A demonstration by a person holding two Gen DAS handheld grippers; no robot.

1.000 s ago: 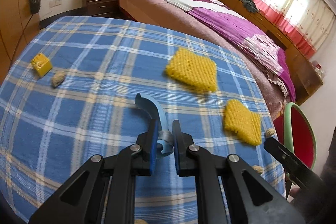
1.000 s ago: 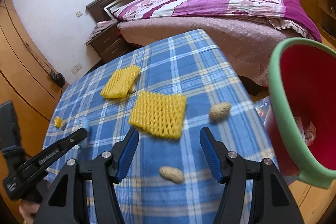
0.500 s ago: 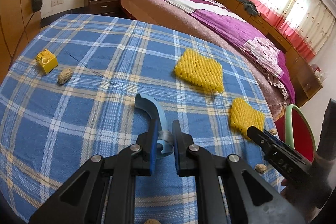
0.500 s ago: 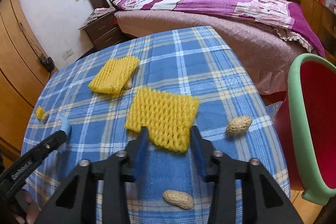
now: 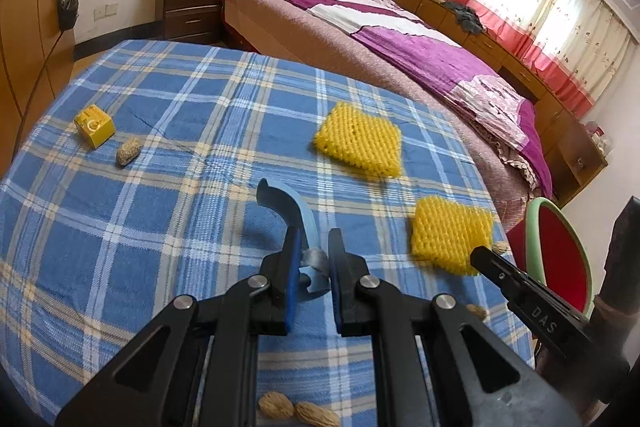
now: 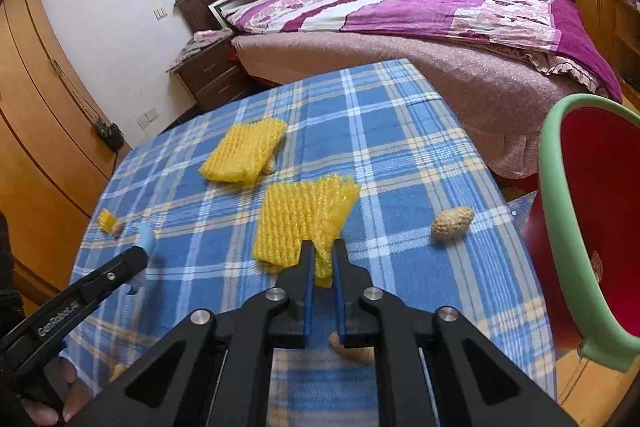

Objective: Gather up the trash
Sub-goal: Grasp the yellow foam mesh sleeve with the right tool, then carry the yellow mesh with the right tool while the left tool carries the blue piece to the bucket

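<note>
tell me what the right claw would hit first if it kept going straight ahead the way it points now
Probably the tablecloth: the right claw is shut on the near yellow foam net, and beyond that only the table lies ahead. The far foam net sits left of that line.

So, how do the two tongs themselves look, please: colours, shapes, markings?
Both tongs, left and right, have black angular arms with silver round pivots and blue pads inside the fingertips. White lettering marks each outer side. A bare hand grips the left one.

From my right claw point(image 6: 323, 265) toward the red bin point(image 6: 592, 227), bare worktop point(image 6: 400, 131) lay open, only one peanut point(image 6: 453, 221) sitting in that lane. On its other side the second foam net point(image 6: 244, 155) and my left claw point(image 6: 140, 259) crowded things.
</note>
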